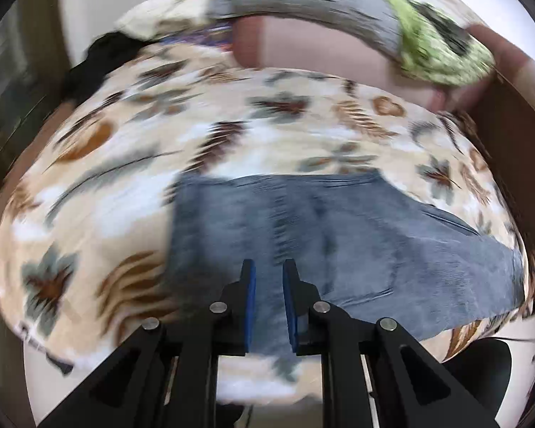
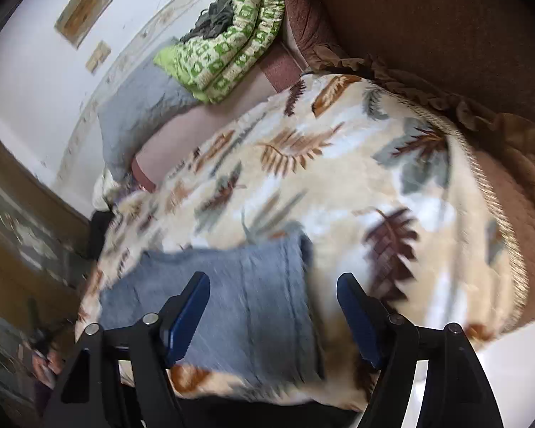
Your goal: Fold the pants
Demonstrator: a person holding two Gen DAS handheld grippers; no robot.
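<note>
Blue jeans [image 1: 324, 235] lie folded flat on a cream blanket with a leaf print [image 1: 196, 135]. My left gripper [image 1: 269, 267] hangs above the near part of the jeans; its blue pads stand a narrow gap apart with nothing between them. In the right wrist view the jeans [image 2: 239, 296] lie on the same blanket [image 2: 339, 164]. My right gripper [image 2: 273, 280] is wide open above them, empty. Both views are blurred by motion.
A green patterned quilt [image 2: 228, 39] with dark clothes on it and a grey pillow [image 2: 142, 110] lie at the far end of the bed. A brown ruffled cover [image 2: 481, 121] runs along the right side. Dark clothing [image 1: 100, 60] lies at the far left.
</note>
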